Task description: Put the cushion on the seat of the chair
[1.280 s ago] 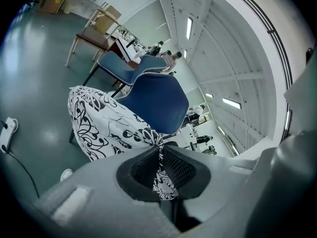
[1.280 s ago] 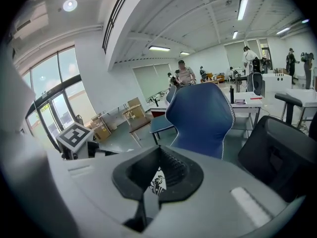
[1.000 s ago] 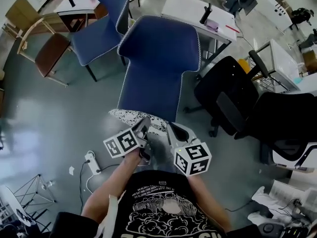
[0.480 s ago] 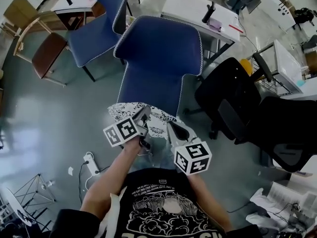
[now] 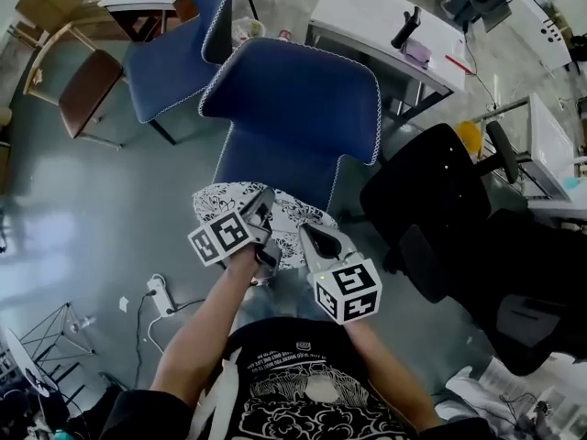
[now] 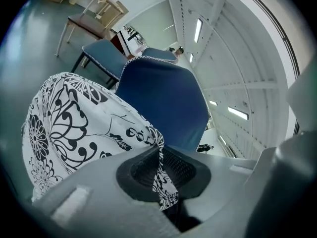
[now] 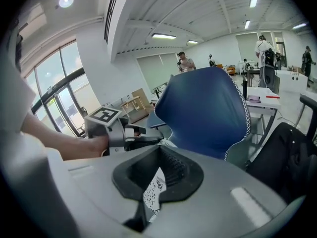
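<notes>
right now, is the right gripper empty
No, the right gripper has an edge of the black-and-white patterned cushion pinched between its jaws.

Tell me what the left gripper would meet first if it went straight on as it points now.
Probably the blue chair, likely its backrest; the cushion that the left gripper grips would touch first. Depth is unclear.
</notes>
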`<state>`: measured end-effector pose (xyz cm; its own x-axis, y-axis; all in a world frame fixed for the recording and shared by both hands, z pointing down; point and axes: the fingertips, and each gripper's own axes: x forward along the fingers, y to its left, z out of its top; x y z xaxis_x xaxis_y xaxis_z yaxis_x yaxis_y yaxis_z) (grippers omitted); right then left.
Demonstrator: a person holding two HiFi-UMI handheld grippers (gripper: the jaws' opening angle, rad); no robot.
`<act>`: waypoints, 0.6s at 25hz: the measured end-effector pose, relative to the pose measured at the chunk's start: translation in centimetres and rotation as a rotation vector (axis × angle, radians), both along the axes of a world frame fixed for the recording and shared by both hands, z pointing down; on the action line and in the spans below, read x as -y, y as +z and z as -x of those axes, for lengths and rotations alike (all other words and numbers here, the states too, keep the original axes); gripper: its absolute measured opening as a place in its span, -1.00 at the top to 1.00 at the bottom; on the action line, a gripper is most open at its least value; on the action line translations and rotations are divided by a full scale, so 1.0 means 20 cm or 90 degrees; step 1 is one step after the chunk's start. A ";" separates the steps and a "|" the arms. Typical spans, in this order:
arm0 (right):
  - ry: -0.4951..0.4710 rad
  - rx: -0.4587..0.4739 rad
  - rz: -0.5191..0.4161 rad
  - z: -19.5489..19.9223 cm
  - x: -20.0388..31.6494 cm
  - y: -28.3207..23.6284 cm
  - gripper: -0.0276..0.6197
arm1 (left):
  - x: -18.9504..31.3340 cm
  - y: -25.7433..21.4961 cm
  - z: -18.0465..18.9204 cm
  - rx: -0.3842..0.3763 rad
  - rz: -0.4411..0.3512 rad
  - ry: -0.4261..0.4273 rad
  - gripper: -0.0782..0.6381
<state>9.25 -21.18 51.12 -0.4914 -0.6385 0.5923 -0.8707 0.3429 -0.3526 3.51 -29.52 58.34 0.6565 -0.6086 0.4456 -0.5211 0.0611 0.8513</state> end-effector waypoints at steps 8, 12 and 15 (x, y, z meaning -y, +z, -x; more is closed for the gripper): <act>-0.044 -0.004 0.045 -0.05 0.14 0.17 0.93 | 0.19 0.21 -0.11 0.010 0.032 -0.009 0.71; -0.056 -0.004 0.061 -0.10 0.21 0.23 0.93 | 0.26 0.34 -0.18 0.027 0.048 0.001 0.71; -0.073 -0.004 0.071 -0.13 0.24 0.27 0.93 | 0.31 0.42 -0.21 0.043 0.059 0.000 0.70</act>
<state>11.82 -25.96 56.58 -0.5530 -0.5084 0.6600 -0.8306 0.3985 -0.3889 7.68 -35.62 66.80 0.6227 -0.5631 0.5433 -0.5777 0.1376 0.8046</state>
